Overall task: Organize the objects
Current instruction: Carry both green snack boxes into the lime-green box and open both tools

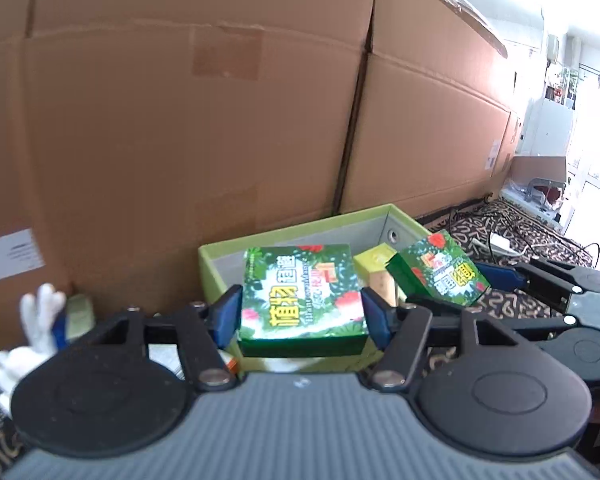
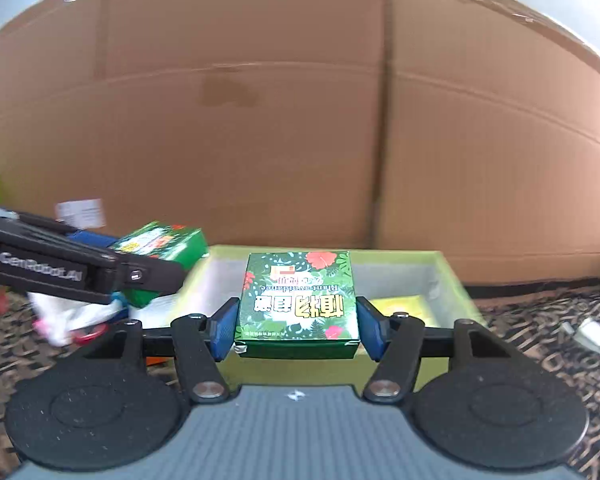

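Note:
Each gripper is shut on a green flower-print box, both held above a light green bin [image 1: 300, 232] [image 2: 400, 257]. In the left wrist view, my left gripper [image 1: 302, 314] clamps its box [image 1: 300, 292] between blue pads. To the right, my right gripper [image 1: 456, 288] carries a second, tilted box [image 1: 440, 268]. In the right wrist view, my right gripper [image 2: 296, 324] holds its box [image 2: 298, 300] squarely. The left gripper [image 2: 140, 260] comes in from the left with the other box [image 2: 160, 242]. A yellow packet [image 1: 376, 259] [image 2: 404, 304] lies inside the bin.
Big cardboard cartons [image 1: 220, 120] [image 2: 300, 120] stand right behind the bin. A patterned cloth [image 2: 540, 320] covers the surface. Cables and a white adapter [image 1: 498, 242] lie at the right. White soft items [image 1: 40, 320] [image 2: 72, 316] sit left of the bin, a silvery object [image 2: 592, 336] to its right.

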`<state>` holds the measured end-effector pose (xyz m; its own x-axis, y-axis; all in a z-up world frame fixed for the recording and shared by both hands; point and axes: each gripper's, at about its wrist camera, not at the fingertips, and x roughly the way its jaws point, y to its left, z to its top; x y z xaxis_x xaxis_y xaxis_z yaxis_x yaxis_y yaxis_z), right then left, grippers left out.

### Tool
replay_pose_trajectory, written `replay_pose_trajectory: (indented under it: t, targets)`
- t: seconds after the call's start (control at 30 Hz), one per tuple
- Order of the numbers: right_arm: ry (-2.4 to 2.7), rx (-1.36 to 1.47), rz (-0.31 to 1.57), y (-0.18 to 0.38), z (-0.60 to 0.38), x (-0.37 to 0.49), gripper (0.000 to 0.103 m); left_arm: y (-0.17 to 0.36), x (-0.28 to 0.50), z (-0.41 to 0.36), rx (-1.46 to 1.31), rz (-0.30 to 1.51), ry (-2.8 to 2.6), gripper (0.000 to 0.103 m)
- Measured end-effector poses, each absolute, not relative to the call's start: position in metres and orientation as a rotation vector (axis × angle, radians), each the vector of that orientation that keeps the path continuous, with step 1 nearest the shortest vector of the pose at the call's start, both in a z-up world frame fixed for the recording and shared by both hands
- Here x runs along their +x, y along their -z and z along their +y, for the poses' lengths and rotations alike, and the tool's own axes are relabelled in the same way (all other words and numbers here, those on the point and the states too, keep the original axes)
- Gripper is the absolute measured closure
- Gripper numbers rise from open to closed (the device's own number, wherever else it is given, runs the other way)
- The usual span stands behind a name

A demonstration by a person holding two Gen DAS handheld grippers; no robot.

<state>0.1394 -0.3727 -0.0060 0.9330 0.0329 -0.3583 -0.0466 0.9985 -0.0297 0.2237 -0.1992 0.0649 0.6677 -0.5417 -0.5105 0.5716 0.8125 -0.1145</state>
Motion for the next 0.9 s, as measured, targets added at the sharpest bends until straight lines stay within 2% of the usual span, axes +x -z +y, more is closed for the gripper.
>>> replay_pose_trajectory:
  t: [0.3,0.57,0.63,0.67,0.7,0.9]
  targets:
    - [0.04,-0.057,0.413,0.031,-0.429,0.205,0.038,-0.033,0.298,-0.272,0.028,0.647,0.606,0.041]
    - [0.064,-0.044,0.445,0.045,-0.445,0.242,0.037,-0.015,0.32,-0.299,0.067,0.627,0.605,0.041]
    - [0.064,-0.1,0.445,0.051,-0.441,0.247,0.033,-0.015,0.314,-0.298,0.069,0.569,0.601,0.011]
    - [0.071,-0.136,0.439,0.054,-0.439,0.247,0.023,-0.014,0.312,-0.297,0.072,0.548,0.577,0.0]
    - [0.075,-0.171,0.427,0.056,-0.437,0.244,0.017,-0.014,0.31,-0.296,0.073,0.534,0.568,0.0]
    - [0.08,-0.195,0.382,0.046,-0.437,0.218,0.015,-0.022,0.295,-0.284,0.069,0.507,0.57,0.0]
